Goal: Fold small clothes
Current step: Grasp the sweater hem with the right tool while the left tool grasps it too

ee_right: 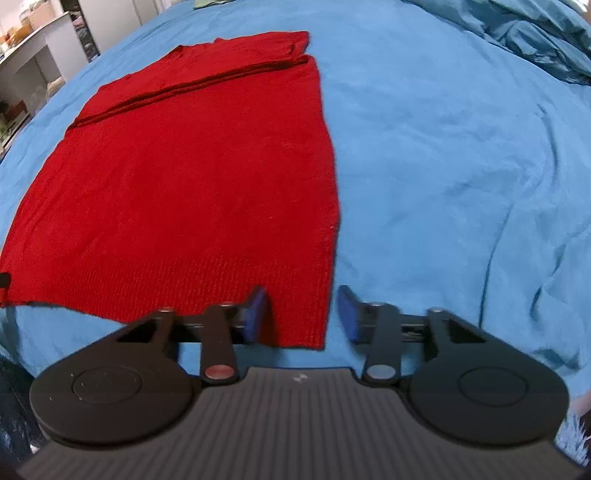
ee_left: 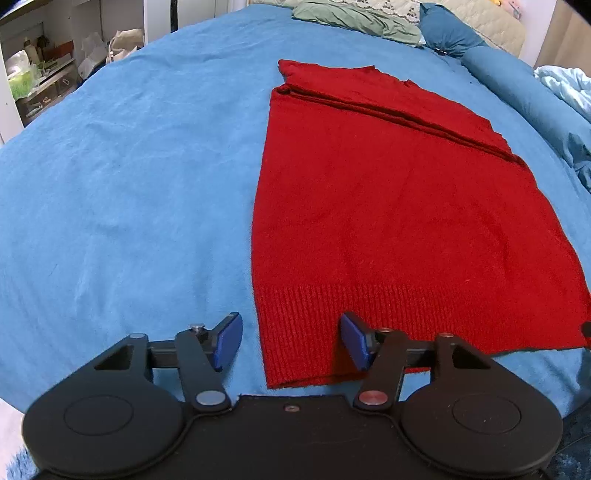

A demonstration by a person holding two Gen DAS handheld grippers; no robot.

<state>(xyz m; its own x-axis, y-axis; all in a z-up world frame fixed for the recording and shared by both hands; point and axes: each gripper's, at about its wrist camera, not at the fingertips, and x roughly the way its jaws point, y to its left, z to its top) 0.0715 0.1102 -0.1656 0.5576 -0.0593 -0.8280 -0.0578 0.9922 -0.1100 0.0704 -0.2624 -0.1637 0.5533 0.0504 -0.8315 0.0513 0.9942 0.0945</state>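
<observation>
Bedding in blue covers the bed [ee_left: 122, 192], and a red sweater [ee_left: 388, 206] lies flat on it, sleeves folded across the far end, ribbed hem nearest the cameras. Pillows [ee_left: 354, 18] sit at the head. At the hem's left corner the left tool [ee_left: 291, 341] straddles the edge, jaws partly apart, pads not pressing. The right tool [ee_right: 301, 314] likewise straddles the right corner, narrower, gripping nothing.

No legible text anywhere; only a small pale mark, unreadable, on my right gripper [ee_right: 300, 318] body.
</observation>
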